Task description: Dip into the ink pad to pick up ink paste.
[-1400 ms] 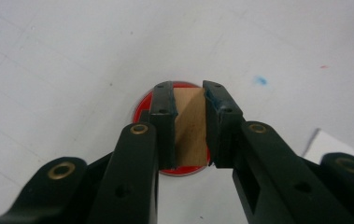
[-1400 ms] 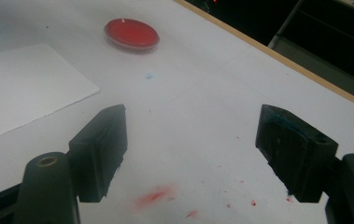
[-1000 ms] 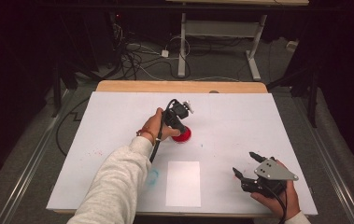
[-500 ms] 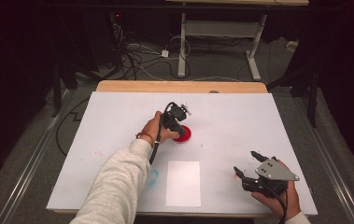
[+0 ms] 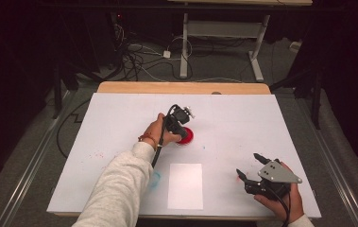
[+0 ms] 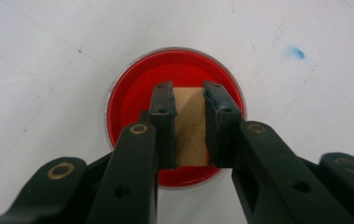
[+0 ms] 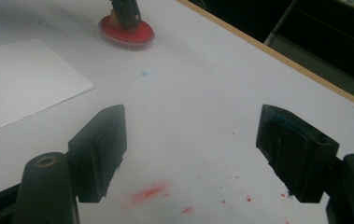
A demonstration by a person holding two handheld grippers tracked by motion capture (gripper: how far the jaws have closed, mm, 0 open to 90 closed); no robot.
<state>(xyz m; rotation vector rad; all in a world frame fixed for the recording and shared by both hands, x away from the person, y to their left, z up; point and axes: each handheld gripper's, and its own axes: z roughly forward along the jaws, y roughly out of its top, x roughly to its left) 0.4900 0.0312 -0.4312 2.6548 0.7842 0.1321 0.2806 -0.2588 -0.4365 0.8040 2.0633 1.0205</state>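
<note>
The wooden block (image 6: 191, 127) sits clamped between the left gripper's (image 6: 189, 100) fingers (image 6: 163, 112), right over the middle of the red dish (image 6: 132, 100). Looking along the fingers, the block's long side runs in line with them, away from the hand, and its pale face shows in the gap while the two pads press its sides. I can't tell whether its lower end touches the red surface or hangs just above it. The dish is round and shallow with a clear rim, and it lies on the white worktop (image 5: 120, 113) a little left of centre, toward the far half.

From above, the left hand (image 5: 157, 135) reaches in at a slant from the near left edge, sleeve along the worktop, with the gripper (image 5: 179, 124) tipped down onto the dish (image 5: 186, 137). Any coming move turns on that: the block is already in the left fingers, so I'd judge a straight lift or press is all it needs.

A white sheet (image 5: 184, 185) lies near the front edge, well apart from the dish and on the near side of it. The right gripper (image 5: 251, 168) rests low at the near right corner, fingers (image 7: 101, 149) spread wide with nothing between them, pointing across the worktop toward the dish (image 7: 127, 31). Red smears (image 7: 149, 192) mark the surface just beneath it.
</note>
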